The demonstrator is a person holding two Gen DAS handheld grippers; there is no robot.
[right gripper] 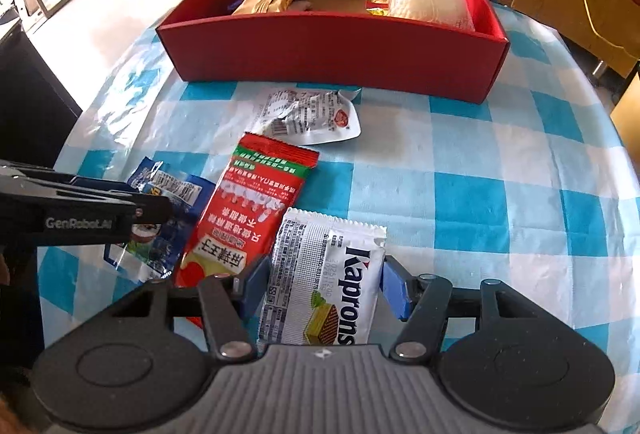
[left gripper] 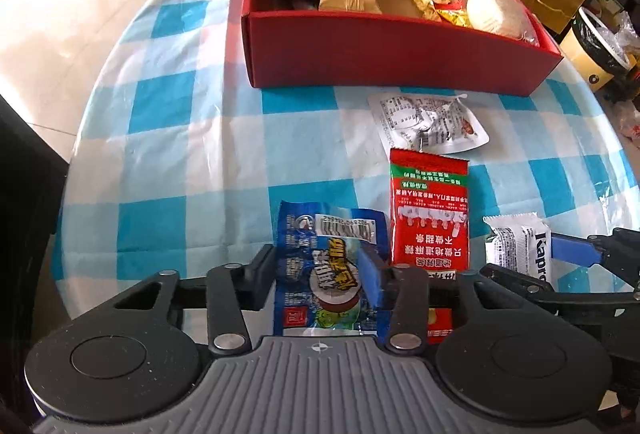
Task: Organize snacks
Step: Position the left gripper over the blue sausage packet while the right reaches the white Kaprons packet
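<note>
Left wrist view: left gripper (left gripper: 318, 276) clamped on blue packet (left gripper: 332, 270), ready for lifting. Right gripper (right gripper: 324, 284) clamped on white wafer pack (right gripper: 324, 286). Both packs lie on checked cloth (right gripper: 460, 162), near red box (right gripper: 332, 50), the likely destination.
</note>
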